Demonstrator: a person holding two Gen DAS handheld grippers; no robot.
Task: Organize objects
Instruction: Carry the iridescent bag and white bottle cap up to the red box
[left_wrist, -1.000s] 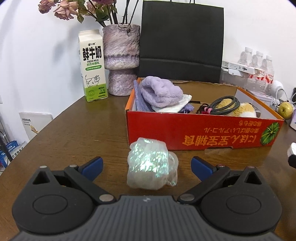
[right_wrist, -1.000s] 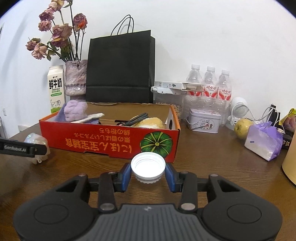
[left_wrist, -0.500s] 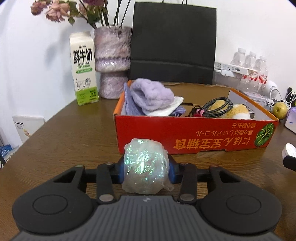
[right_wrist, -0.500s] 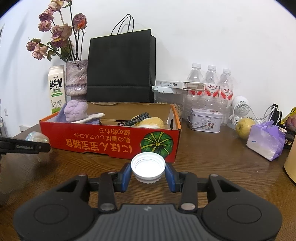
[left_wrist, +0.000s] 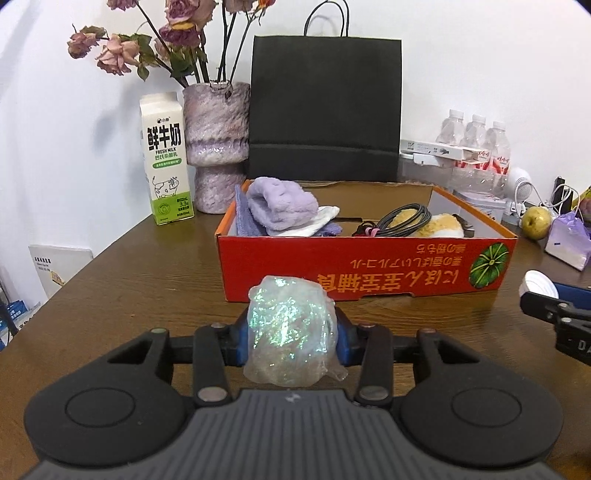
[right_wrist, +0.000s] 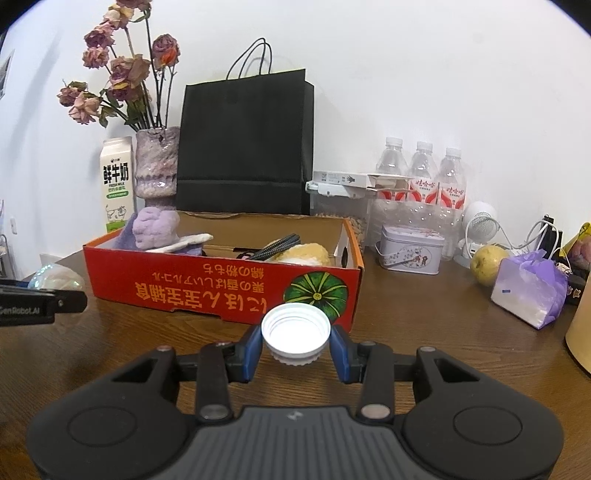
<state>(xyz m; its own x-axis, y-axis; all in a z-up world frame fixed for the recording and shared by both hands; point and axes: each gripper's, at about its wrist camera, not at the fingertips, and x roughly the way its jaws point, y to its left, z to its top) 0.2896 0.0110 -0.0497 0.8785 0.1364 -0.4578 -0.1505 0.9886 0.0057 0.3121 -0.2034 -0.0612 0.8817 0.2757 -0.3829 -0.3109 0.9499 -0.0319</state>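
The left gripper (left_wrist: 291, 334) is clamped on a crinkly iridescent bundle (left_wrist: 291, 334), its blue pads pressed into both sides of the wrap, and the bundle appears lifted clear of the bench (left_wrist: 140, 273), though its underside is hidden by the gripper body. The right gripper (right_wrist: 295, 341) pinches a white bottle cap (right_wrist: 295, 334) with its open side turned up, threads showing. Both loads sit directly in front of the red cardboard box (left_wrist: 365, 266), which lies with its long axis running left to right across each view – its near printed wall faces the grippers and its open top is beyond and above that wall. The left gripper lines up with the box's left end, where a purple plush cloth (left_wrist: 280, 205) and a white cloth are piled; the right gripper faces the right end, near the pumpkin print, behind which a coiled dark cable (left_wrist: 404, 219) rests on a yellow fluffy item (left_wrist: 432, 223). The bare cardboard floor shows between those two piles, toward the back. Judging by this, each load must go forward and over the near wall before release – the left looks slightly nearer to that wall. A milk carton (left_wrist: 166, 158), a vase of dried flowers (left_wrist: 216, 144) and a black paper bag (left_wrist: 325, 107) stand behind, clear of the path
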